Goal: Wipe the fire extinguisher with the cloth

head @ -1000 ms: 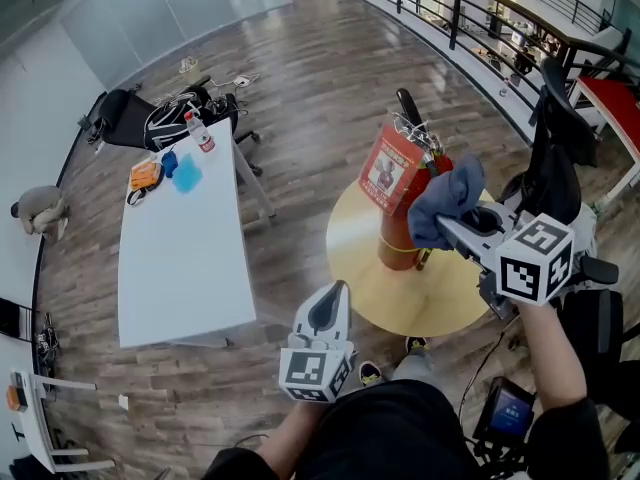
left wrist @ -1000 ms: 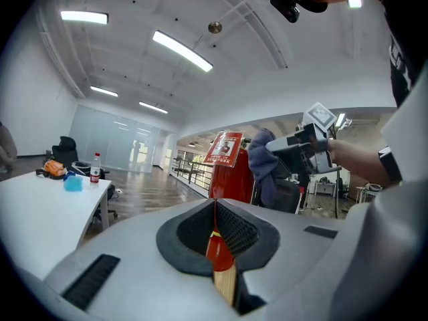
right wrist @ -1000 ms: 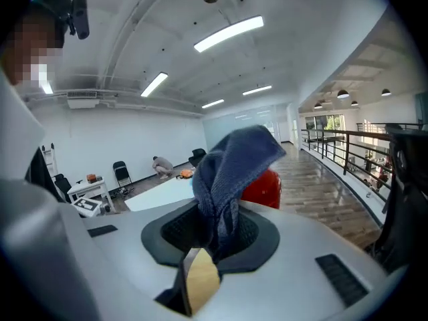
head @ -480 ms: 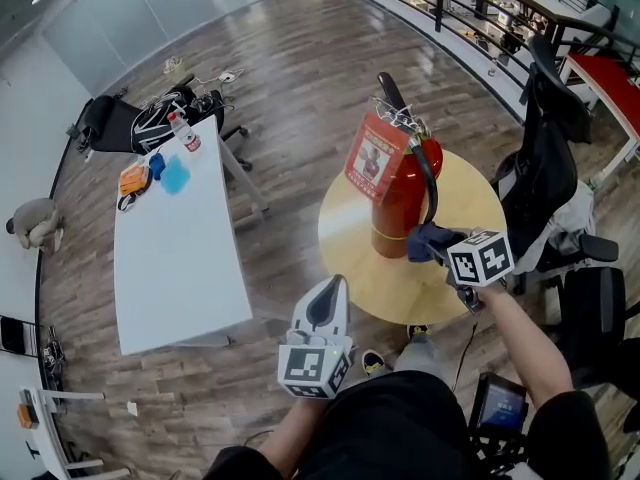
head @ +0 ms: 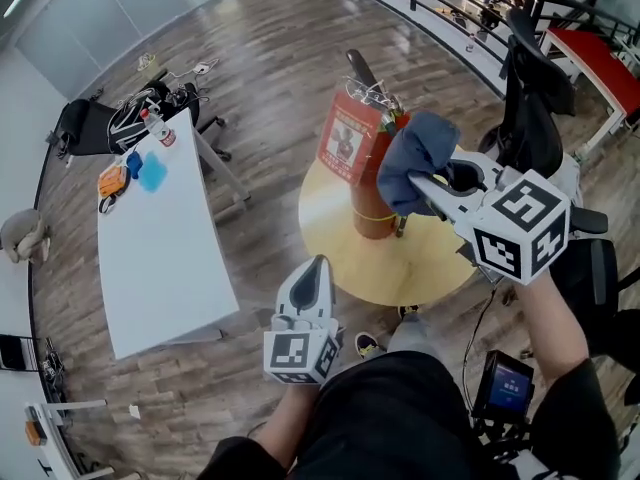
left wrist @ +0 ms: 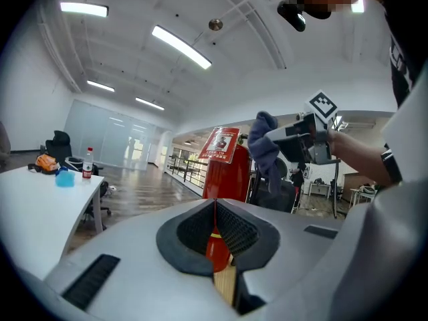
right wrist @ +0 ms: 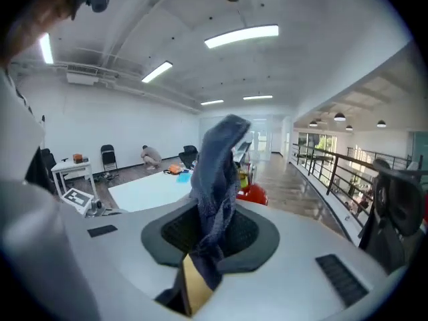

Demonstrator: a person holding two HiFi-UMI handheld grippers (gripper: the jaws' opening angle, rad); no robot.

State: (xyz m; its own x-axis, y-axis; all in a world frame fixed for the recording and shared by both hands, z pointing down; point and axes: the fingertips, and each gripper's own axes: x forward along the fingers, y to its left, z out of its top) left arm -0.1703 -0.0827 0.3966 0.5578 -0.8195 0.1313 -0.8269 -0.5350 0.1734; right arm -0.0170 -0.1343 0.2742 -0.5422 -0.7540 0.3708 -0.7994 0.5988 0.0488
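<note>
The round table (head: 330, 263) held the red fire extinguisher (head: 368, 208) upright near its 12 o'clock edge. The blue cloth (head: 410, 153), low by the cylinder's base half a second before, was back against its top at 3 o'clock. That suggested an upward stroke in a wipe well under way. The right gripper (head: 425, 183) was clamped on the cloth. The left gripper (head: 314, 268), at the table's 7 o'clock, was closed and empty.

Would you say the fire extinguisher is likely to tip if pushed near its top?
The fire extinguisher stands tall and narrow on the round table, so a high push might rock it. Its red cylinder is probably heavy, which helps steady it.
</note>
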